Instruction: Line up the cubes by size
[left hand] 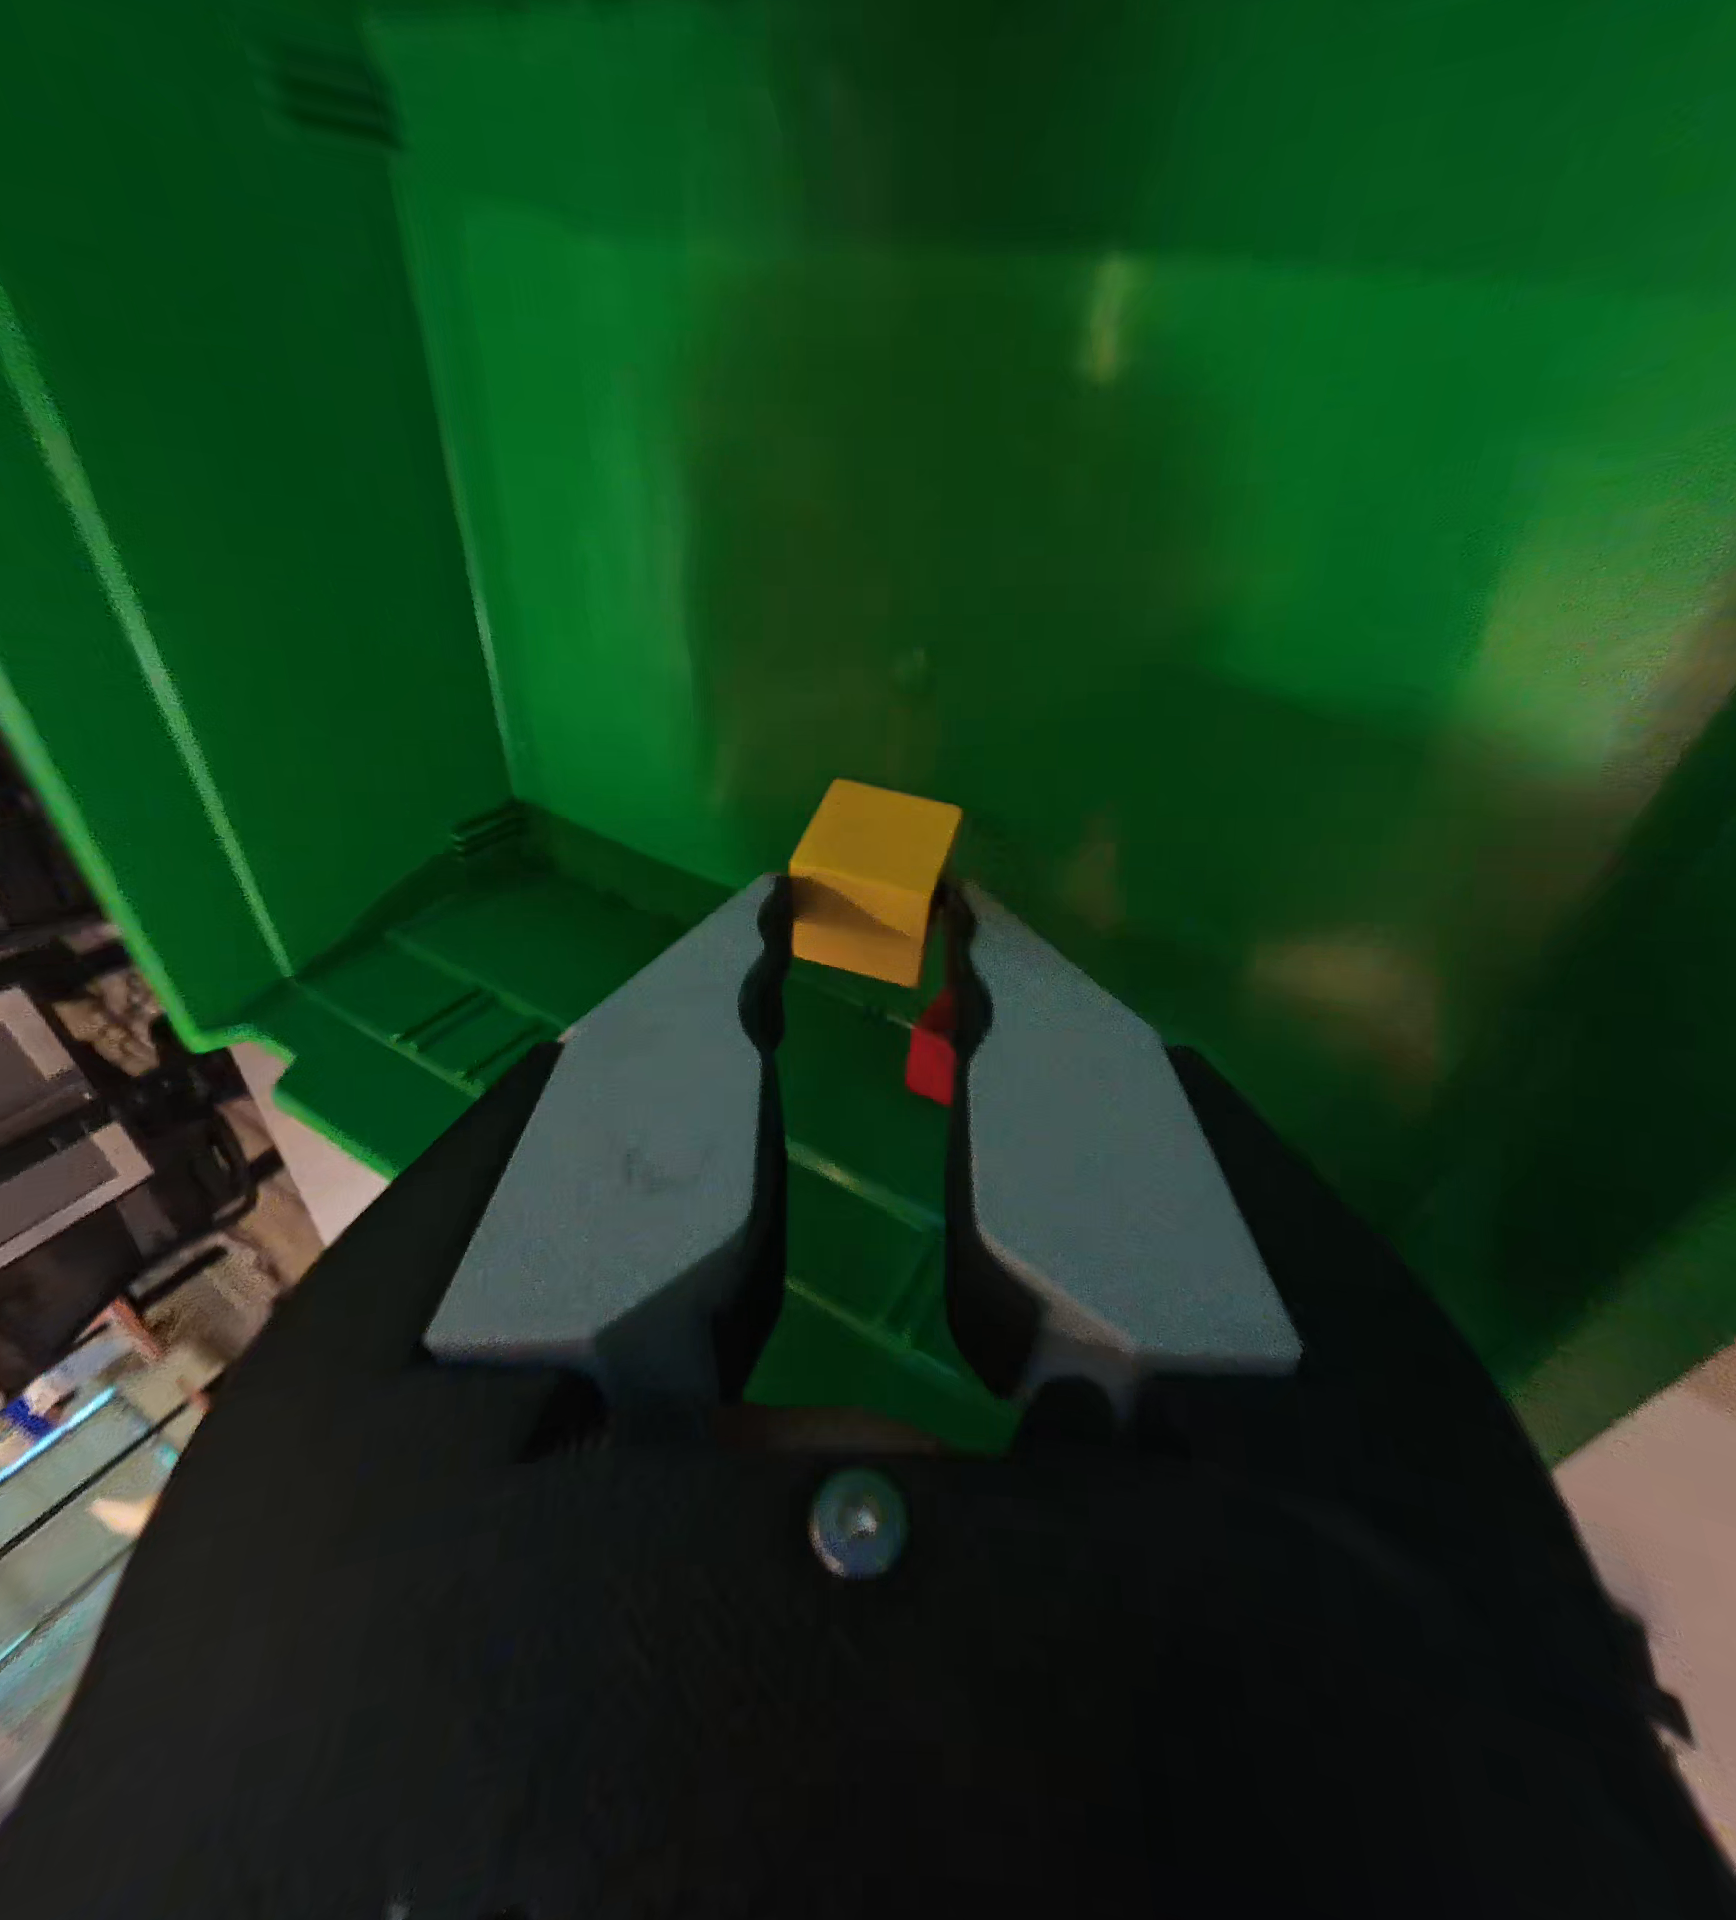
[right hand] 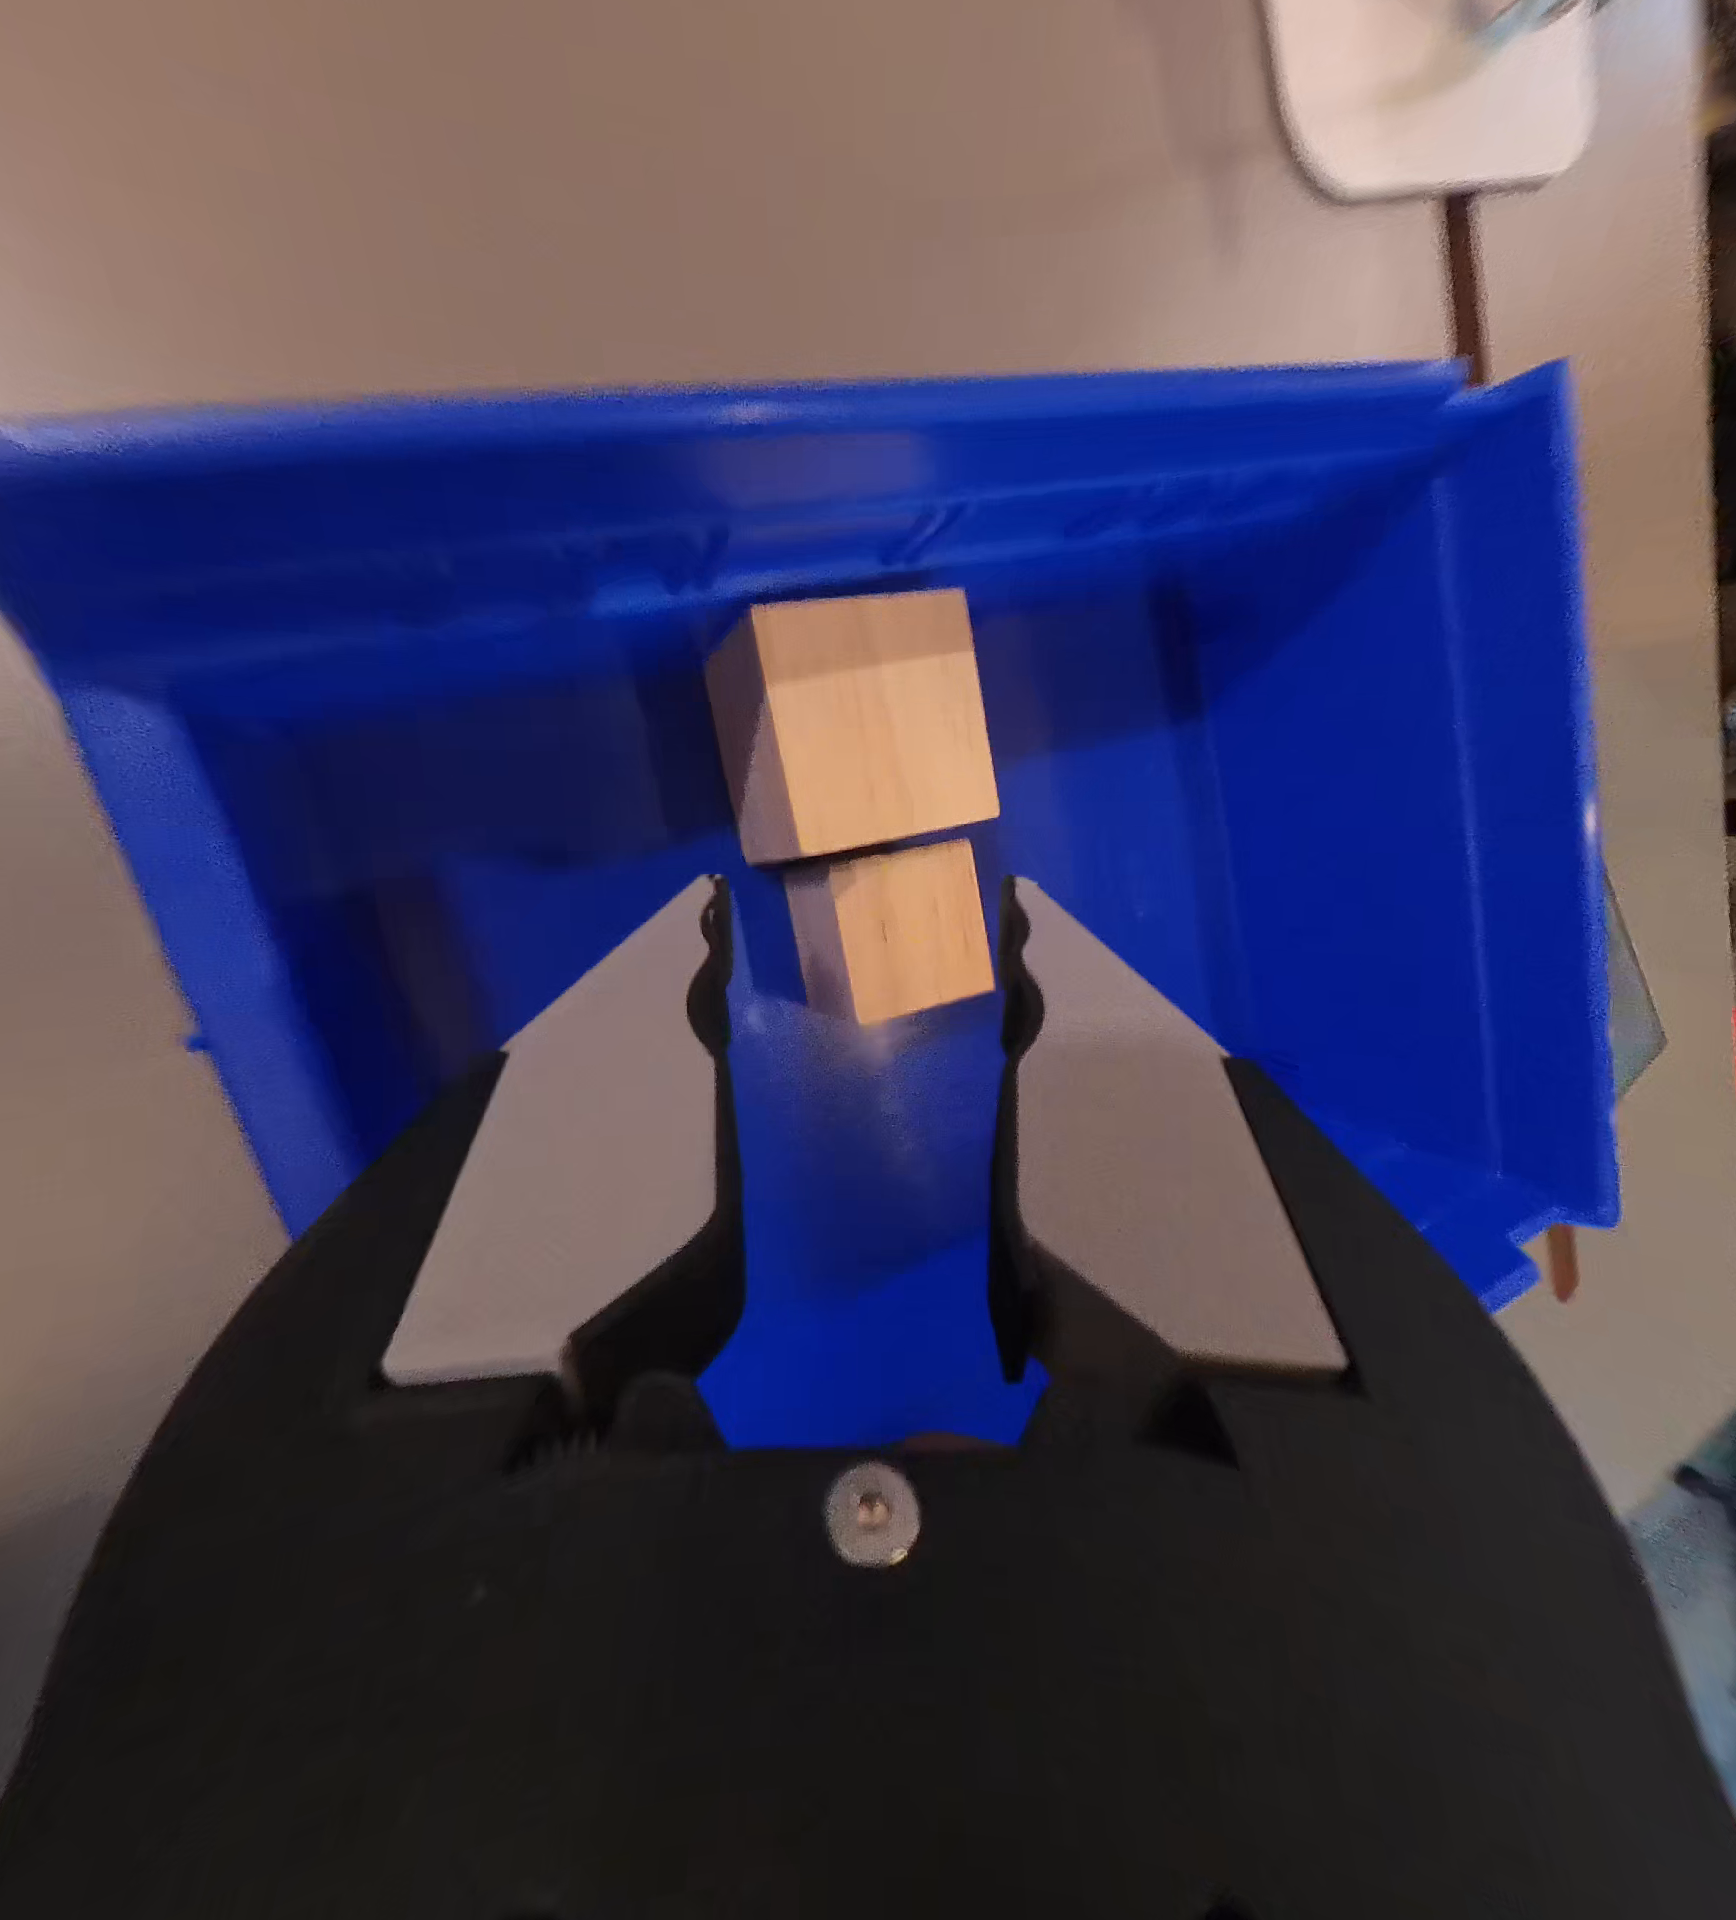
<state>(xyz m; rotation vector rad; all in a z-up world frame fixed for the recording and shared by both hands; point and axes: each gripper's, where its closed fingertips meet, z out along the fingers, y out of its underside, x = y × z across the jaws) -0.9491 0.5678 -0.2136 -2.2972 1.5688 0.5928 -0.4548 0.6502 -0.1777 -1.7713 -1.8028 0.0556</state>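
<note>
Over green bin (left hand: 220,520), left hand-held gripper (left hand: 864,894) pinching yellow cube (left hand: 869,883), right hand-held gripper (right hand: 864,894) open, empty, w/ two wooden cubes (right hand: 859,717) ahead

Dim indoor light, motion blur, soft glare, wide-angle edge distortion

The green bin (left hand: 1051,520) filling my left view is glossy moulded plastic, smooth. The yellow cube (left hand: 869,883) at centre looks matt, painted. In my right view, the blue bin (right hand: 1363,831) is shiny plastic; the two stacked cubes (right hand: 869,727) (right hand: 905,930) are bare, pale wood with visible grain. The desk (right hand: 324,208) looks smooth, matt.
</note>
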